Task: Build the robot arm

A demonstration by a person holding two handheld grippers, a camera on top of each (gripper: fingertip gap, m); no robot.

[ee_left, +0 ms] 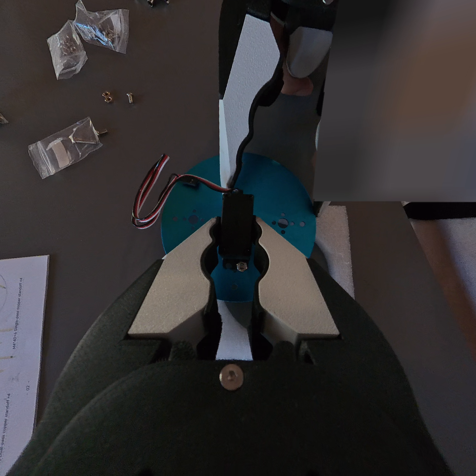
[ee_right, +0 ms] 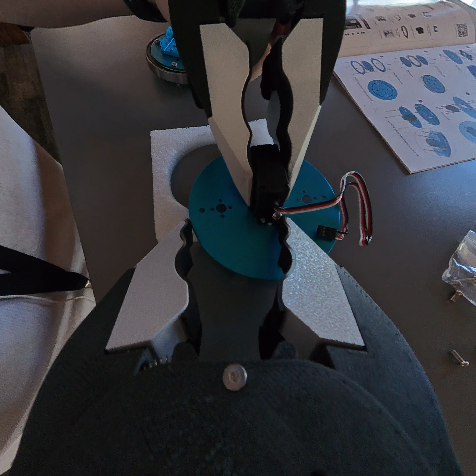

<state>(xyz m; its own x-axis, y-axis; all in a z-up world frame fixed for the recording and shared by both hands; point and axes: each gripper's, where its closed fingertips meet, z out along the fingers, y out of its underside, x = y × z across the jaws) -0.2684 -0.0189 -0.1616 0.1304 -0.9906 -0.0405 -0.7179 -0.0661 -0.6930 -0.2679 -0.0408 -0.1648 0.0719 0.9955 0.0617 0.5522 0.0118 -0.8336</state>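
Left fingers (ee_left: pixel 215 231) pinching black servo (ee_left: pixel 235 224), right fingers (ee_right: pixel 288 239) spread.

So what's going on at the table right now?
The left gripper is shut on a black servo that sits on a blue round plate, with its red, white and black lead trailing off to the side. The right gripper is open, its fingers close to the plate's edge and the servo's lead end. The plate lies partly over a white foam block. Small hardware bags and a printed sheet lie nearby.
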